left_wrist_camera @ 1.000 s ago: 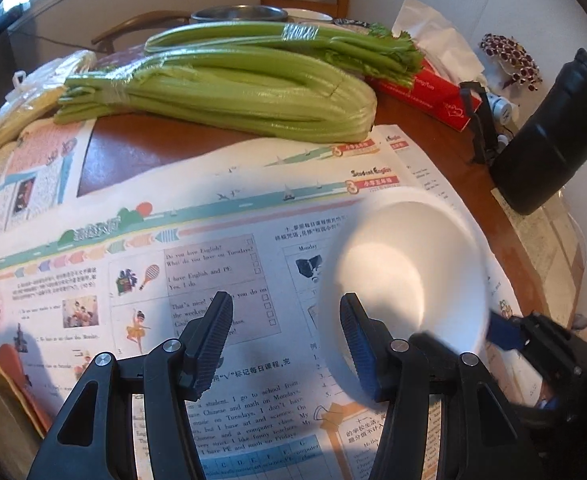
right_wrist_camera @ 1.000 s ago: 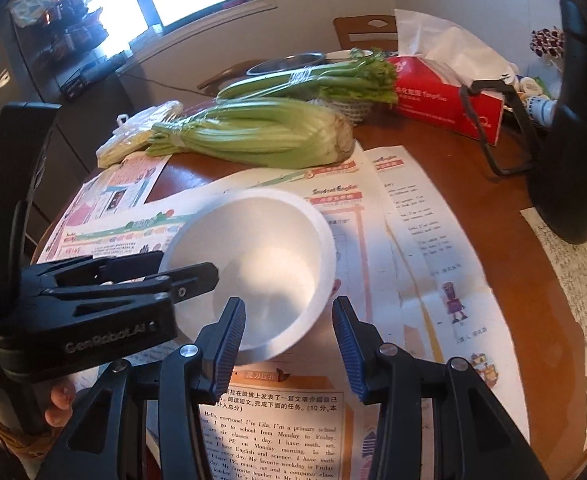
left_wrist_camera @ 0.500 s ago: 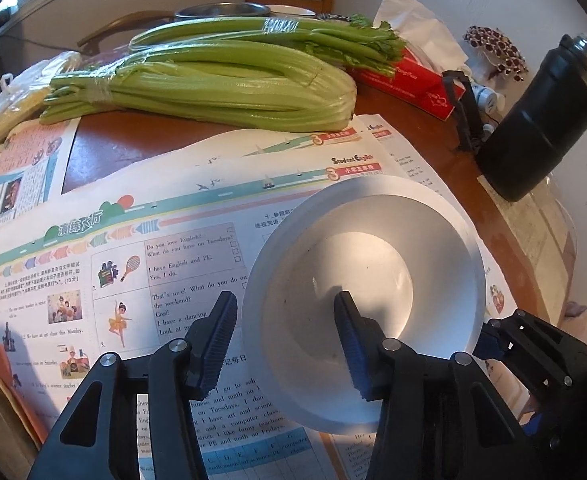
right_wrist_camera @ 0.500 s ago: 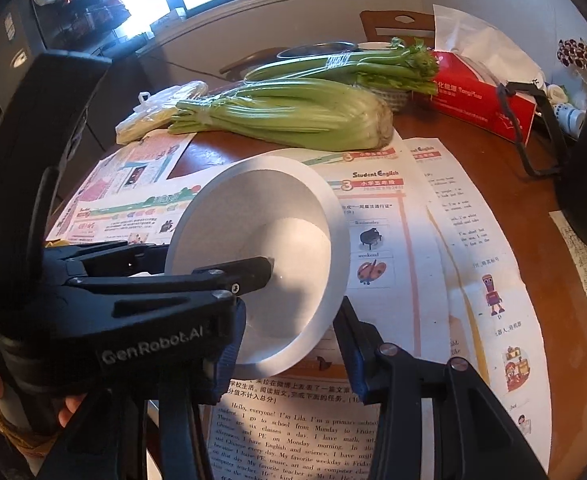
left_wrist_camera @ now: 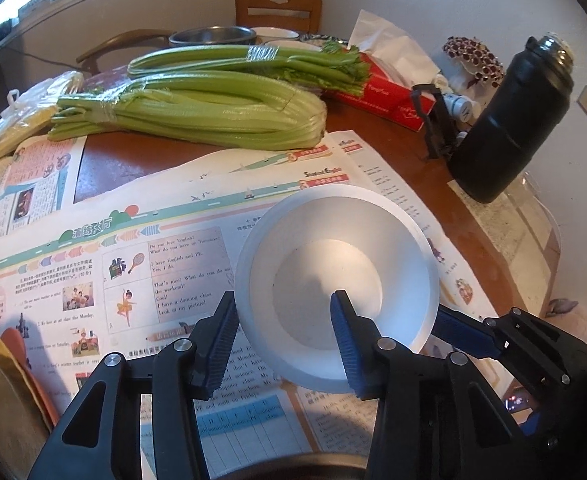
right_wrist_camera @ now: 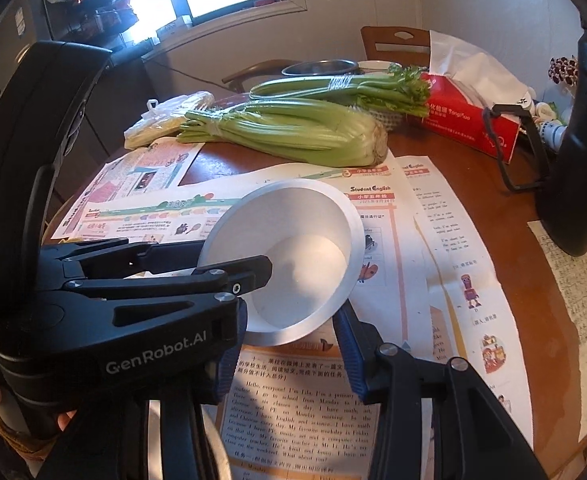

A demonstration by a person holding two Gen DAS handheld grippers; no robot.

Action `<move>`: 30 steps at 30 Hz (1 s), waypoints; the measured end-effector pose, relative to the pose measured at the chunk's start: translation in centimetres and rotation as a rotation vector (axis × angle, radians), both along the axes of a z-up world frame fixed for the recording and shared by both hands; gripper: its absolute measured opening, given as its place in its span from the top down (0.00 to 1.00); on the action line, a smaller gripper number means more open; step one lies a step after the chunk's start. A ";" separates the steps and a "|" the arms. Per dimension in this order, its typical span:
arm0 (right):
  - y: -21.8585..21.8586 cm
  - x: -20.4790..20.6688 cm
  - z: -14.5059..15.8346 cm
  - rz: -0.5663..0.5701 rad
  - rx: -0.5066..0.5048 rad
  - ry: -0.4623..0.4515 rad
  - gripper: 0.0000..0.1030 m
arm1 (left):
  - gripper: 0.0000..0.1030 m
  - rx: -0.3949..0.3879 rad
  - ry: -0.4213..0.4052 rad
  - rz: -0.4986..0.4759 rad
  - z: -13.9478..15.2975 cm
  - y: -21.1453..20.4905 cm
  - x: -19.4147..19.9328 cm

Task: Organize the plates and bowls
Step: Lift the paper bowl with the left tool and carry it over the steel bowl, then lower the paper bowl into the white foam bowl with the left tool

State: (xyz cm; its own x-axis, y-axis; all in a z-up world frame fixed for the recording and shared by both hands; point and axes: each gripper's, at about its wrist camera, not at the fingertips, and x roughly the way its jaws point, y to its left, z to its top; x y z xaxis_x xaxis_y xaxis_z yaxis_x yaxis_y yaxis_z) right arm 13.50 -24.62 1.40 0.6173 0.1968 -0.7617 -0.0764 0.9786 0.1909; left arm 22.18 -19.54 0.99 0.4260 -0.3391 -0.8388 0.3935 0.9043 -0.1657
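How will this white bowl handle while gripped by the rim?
The white bowl looks thin-walled and matte, probably light. Tilted between the left gripper and right gripper, it may pivot. Its smooth rim could slip.

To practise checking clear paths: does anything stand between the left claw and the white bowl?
Nothing visible does. The left claw straddles the tilted bowl's wall, one finger inside and one outside. The right claw is at the bowl's near edge. The celery lies farther back on the table.
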 end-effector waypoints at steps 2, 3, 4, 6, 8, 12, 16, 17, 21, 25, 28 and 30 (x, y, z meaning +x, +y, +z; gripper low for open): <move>0.0 -0.5 0.4 0.000 0.002 -0.008 0.56 | 0.54 -0.004 -0.010 -0.001 0.5 0.0 -0.6; 0.1 -0.9 0.6 -0.001 0.001 -0.014 0.56 | 0.54 -0.005 -0.015 -0.001 0.7 0.1 -0.9; 0.1 -1.1 0.8 -0.001 -0.001 -0.019 0.56 | 0.54 -0.007 -0.022 0.000 1.0 0.2 -1.2; 0.2 -1.7 1.4 0.001 -0.006 -0.033 0.56 | 0.54 -0.011 -0.034 -0.001 1.6 0.4 -1.9; 0.4 -2.2 1.9 0.004 -0.007 -0.044 0.56 | 0.54 -0.014 -0.046 0.002 2.2 0.6 -2.4; 1.0 -3.4 2.9 0.014 -0.010 -0.071 0.56 | 0.54 -0.019 -0.074 0.011 3.3 1.3 -3.8; 1.8 -4.6 4.0 0.028 -0.017 -0.098 0.56 | 0.54 -0.025 -0.099 0.017 4.4 2.2 -5.2; 2.0 -5.0 4.2 0.030 -0.021 -0.105 0.56 | 0.54 -0.028 -0.103 0.018 4.7 2.4 -5.5; 2.8 -6.2 5.2 0.038 -0.029 -0.126 0.56 | 0.54 -0.034 -0.123 0.023 5.8 3.2 -6.9; 3.4 -7.6 6.3 0.044 -0.032 -0.156 0.56 | 0.54 -0.041 -0.148 0.025 6.9 3.9 -8.3; 3.8 -8.4 6.9 0.049 -0.034 -0.168 0.56 | 0.53 -0.043 -0.162 0.030 7.7 4.4 -9.3; 4.1 -9.0 7.4 0.054 -0.037 -0.178 0.56 | 0.53 -0.041 -0.168 0.032 8.1 4.8 -9.9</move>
State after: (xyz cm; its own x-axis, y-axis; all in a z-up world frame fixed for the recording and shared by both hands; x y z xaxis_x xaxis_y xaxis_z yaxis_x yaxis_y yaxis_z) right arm 4.52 -20.49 8.75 0.7324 0.2067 -0.6487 -0.1579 0.9784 0.1335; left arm 12.30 -14.74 9.10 0.5701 -0.3555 -0.7407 0.3894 0.9108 -0.1374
